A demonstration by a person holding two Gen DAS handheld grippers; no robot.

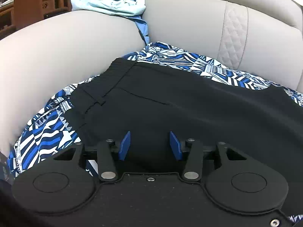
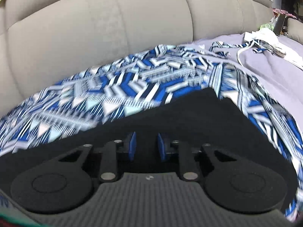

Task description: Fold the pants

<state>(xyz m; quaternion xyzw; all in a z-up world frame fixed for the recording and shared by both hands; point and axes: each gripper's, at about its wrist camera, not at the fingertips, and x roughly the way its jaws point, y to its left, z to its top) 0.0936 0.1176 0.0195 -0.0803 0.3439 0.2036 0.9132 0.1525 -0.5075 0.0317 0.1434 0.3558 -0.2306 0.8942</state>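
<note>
Black pants (image 1: 170,102) lie flat on a blue, white and black patterned cloth (image 1: 45,132) on a beige sofa seat. Their ribbed waistband (image 1: 106,83) points to the back left. My left gripper (image 1: 149,145) is open just above the pants, near their front edge, with nothing between its blue pads (image 1: 125,145). In the right wrist view the pants (image 2: 189,117) fill the lower middle and end in a corner at the upper right. My right gripper (image 2: 145,145) hovers over them, its pads (image 2: 132,145) a narrow gap apart and nothing visibly held.
The beige sofa arm (image 1: 66,43) rises on the left and the backrest (image 1: 208,19) behind. A light blue garment (image 1: 111,5) lies on the arm. A grey cloth (image 2: 265,66) with white items and a cord lies to the right. The right wrist view is motion-blurred.
</note>
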